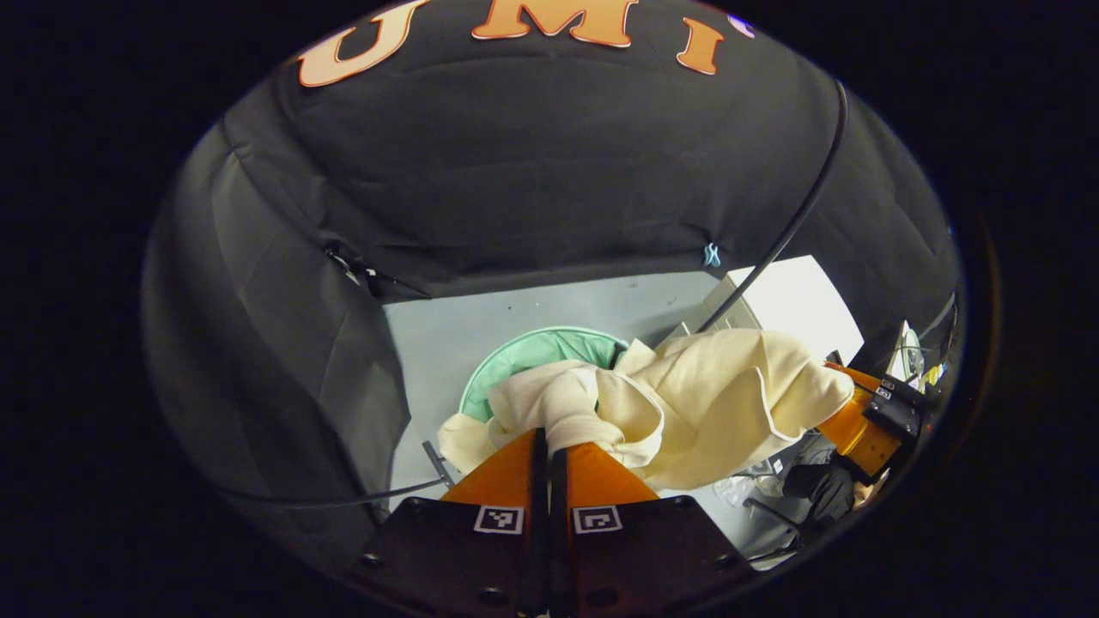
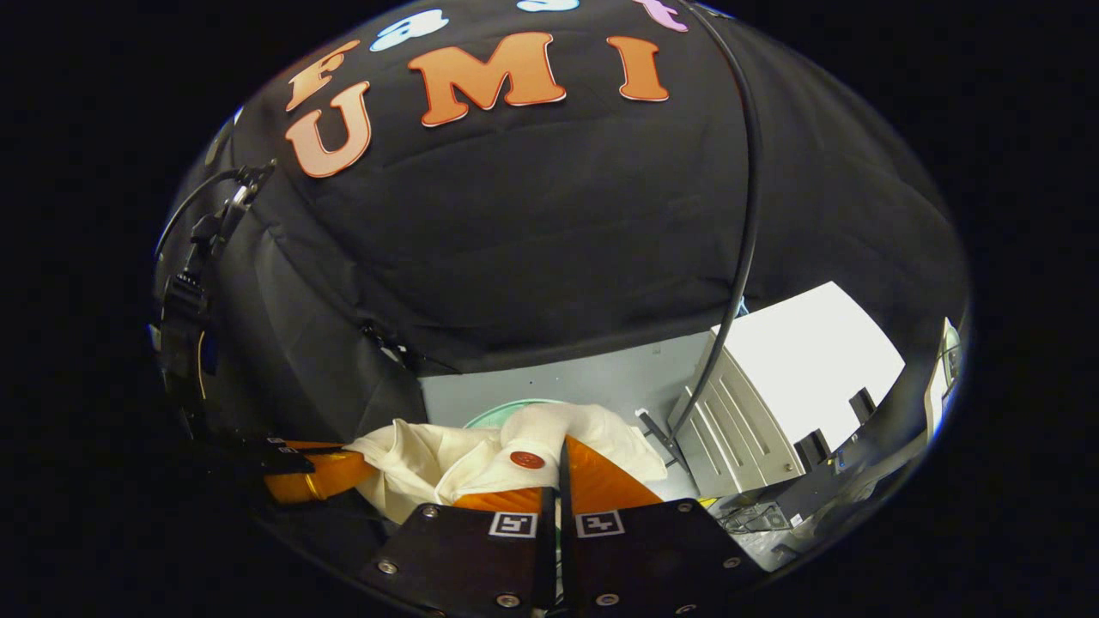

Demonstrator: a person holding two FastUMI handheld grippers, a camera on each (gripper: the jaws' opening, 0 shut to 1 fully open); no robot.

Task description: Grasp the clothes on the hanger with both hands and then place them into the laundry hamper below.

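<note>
In the left gripper view, the cream cloth garment [image 1: 687, 403] hangs between the left gripper [image 1: 549, 446] at its near end and the right gripper [image 1: 846, 421] at its far right. The round green fabric hamper [image 1: 532, 356] lies on the pale grey floor [image 1: 532, 313] behind and below the garment, and a white cabinet [image 2: 773, 403] stands to the right.

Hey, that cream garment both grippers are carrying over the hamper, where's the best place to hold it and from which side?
Hold the cream garment at its two ends, one bunched fold each, coming in from opposite sides. That is how it hangs now: the left gripper pinches a gathered wad, the right gripper clamps a fold near a reddish button, and the cloth spans between them above the green hamper, so it probably won't trail.
</note>
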